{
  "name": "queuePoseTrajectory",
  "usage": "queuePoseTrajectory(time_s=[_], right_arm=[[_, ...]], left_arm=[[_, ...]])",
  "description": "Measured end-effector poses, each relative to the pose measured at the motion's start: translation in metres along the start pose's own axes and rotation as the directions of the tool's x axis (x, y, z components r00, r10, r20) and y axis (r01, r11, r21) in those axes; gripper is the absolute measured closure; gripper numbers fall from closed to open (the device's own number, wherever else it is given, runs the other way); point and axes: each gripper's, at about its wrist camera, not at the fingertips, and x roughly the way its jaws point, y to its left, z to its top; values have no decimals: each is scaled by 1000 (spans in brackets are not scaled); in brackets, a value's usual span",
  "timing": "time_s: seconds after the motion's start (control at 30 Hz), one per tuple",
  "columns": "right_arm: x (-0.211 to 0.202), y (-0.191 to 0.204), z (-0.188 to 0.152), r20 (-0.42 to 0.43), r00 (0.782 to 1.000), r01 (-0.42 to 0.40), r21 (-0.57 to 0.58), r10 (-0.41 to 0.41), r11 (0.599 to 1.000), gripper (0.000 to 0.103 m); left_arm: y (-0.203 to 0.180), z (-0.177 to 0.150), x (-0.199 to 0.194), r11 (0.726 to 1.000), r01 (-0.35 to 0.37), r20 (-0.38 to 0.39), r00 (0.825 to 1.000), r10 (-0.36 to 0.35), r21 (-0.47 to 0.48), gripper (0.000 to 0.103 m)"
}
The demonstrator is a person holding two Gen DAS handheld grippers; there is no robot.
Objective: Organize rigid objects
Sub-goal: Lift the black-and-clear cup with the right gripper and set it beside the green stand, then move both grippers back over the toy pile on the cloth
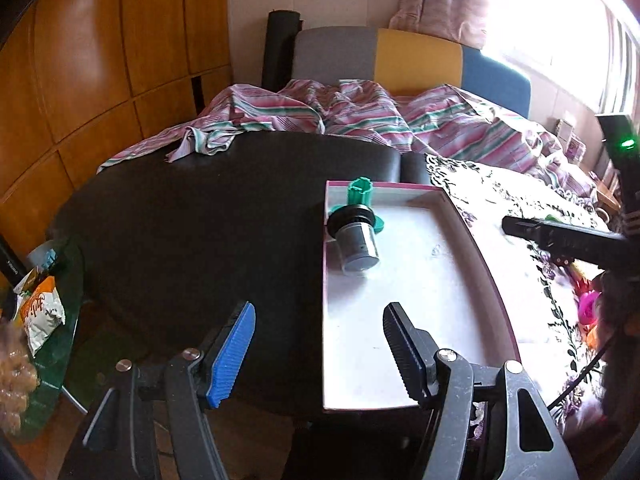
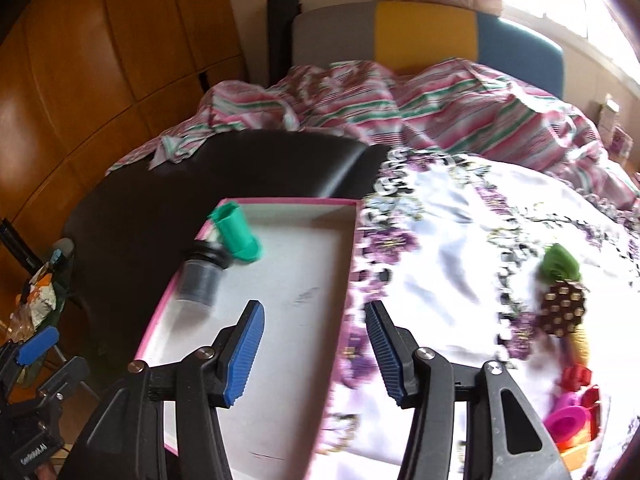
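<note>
1. The left gripper [image 1: 318, 354] hangs nearest the camera with its jaws spread wide and nothing between them; one finger sits over the dark tabletop [image 1: 180, 240], the other over the near end of the tray [image 1: 400, 360].
2. The right gripper [image 2: 314, 354] is likewise spread wide and empty, straddling the tray's right wall [image 2: 342, 300], one finger over the tray floor and one over the floral cloth [image 2: 452, 248].
3. The pink-rimmed white tray lies with its left part on the dark tabletop and its right edge against the floral cloth.
4. In the tray's far left corner a grey cylinder with a black collar [image 1: 356, 246] lies on its side along the left wall, touching a green plastic piece [image 1: 360, 196] that leans on the far rim.
5. On the cloth near its right edge lie a brown honeycomb piece [image 2: 562, 308] with a green piece [image 2: 560, 266] touching its far side; closer along that edge sit red pieces [image 2: 576, 378] and a magenta cup [image 2: 566, 420], blurred.
6. A snack packet [image 1: 42, 316] lies on a glass side table [image 1: 70, 344] left of the tabletop.
7. Beyond the tabletop's far edge is a striped pink bedsheet [image 1: 360, 116] and a grey, yellow and blue headboard [image 1: 416, 58].
</note>
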Motion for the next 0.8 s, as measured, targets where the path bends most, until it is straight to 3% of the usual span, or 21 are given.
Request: queuePoseTrajectory(time_s=[0.37,0.8], right_arm=[[-27,-93,-4,24,987,156,103,-159,982,49],[-47,-187,-22,17,956,278,282,-294,918,49]], left_arm=[[-29,-2,4,998,32,-24,999,-30,63,31],[-52,0,11,994,52,-45,998,-48,98,31]])
